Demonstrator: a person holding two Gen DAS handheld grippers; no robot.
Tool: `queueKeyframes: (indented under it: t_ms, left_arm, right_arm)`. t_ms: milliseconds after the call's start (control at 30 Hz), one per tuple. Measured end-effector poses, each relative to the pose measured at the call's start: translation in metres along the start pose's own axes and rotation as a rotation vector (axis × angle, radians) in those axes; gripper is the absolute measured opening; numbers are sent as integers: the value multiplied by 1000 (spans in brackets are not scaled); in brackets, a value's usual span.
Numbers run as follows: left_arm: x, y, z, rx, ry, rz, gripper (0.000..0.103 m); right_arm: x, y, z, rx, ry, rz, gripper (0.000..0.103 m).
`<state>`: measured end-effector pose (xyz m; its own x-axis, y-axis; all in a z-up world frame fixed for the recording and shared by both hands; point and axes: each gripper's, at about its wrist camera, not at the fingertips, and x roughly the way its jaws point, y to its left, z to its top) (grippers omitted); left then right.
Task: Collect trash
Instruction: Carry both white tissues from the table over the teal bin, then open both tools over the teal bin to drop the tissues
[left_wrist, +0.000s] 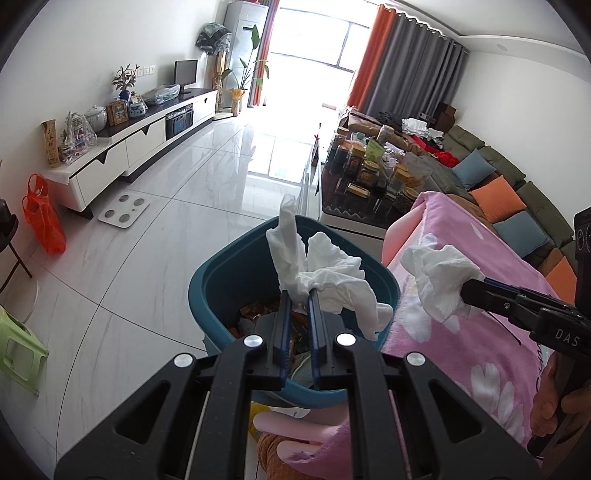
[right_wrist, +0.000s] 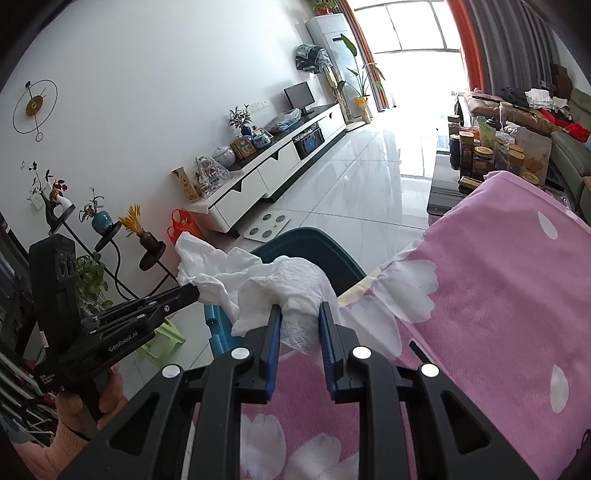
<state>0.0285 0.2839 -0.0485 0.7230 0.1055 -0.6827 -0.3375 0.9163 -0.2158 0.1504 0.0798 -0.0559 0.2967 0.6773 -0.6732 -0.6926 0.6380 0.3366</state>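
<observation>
A teal waste bin stands on the floor beside a pink flowered blanket, with wrappers and scraps inside. My left gripper is shut on a crumpled white tissue that hangs over the bin's mouth. My right gripper is shut on a second crumpled white tissue, held above the blanket's edge just right of the bin. In the left wrist view the right gripper and its tissue come in from the right. The left gripper with its tissue shows in the right wrist view.
A glass coffee table crowded with jars stands beyond the blanket, a sofa with cushions to its right. A white TV cabinet lines the left wall, with a bathroom scale, an orange bag and a green stool on the tiled floor.
</observation>
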Motion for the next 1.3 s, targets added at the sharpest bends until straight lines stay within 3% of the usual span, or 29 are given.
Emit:
queueKeyframes:
  t_ms: [1300]
  left_arm:
    - [51, 7, -2, -36, 84, 69, 11]
  right_arm:
    - [79, 35, 24, -41, 129, -56, 24]
